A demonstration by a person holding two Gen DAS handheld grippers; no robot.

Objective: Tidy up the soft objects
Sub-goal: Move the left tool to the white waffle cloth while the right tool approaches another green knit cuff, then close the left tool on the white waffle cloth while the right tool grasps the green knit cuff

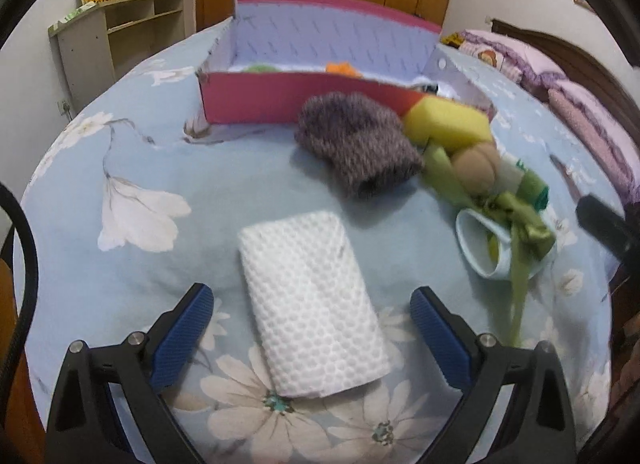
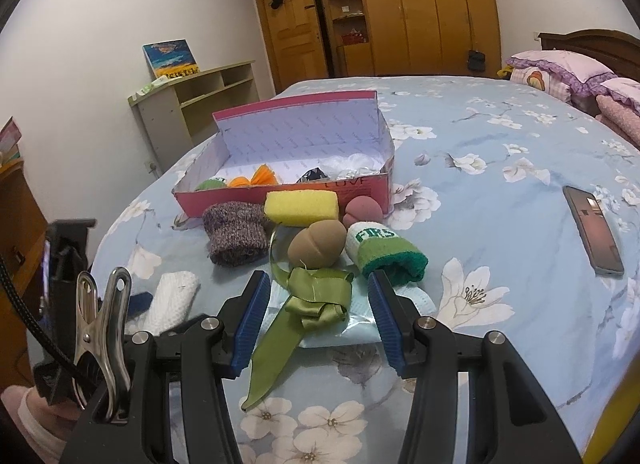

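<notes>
A bed [image 2: 500, 200] spread with a pale blue sheet printed with white blossoms fills the lower half of both views. Near centre frame an open pink cardboard box [image 2: 280, 200] holds orange and green soft items. In front of it lie a grey knitted piece [image 2: 234, 238], a yellow sponge [image 2: 300, 206], a tan sponge ball [image 2: 316, 242], a green-and-white wristband [image 2: 384, 252] and a green ribbon [image 2: 316, 296].

The left gripper [image 1: 312, 312] stands with jaws apart either side of a white mesh cloth [image 1: 312, 304], pads clear of it. The right gripper [image 2: 316, 304] is likewise spread, straddling the ribbon without touching.

A phone [image 2: 594, 230] rests at right. Wooden wardrobes [image 2: 400, 12] line the far wall; a low shelf [image 2: 192, 104] with a painting [image 2: 170, 58] sits upper left; purple pillows [image 2: 560, 72] upper right.
</notes>
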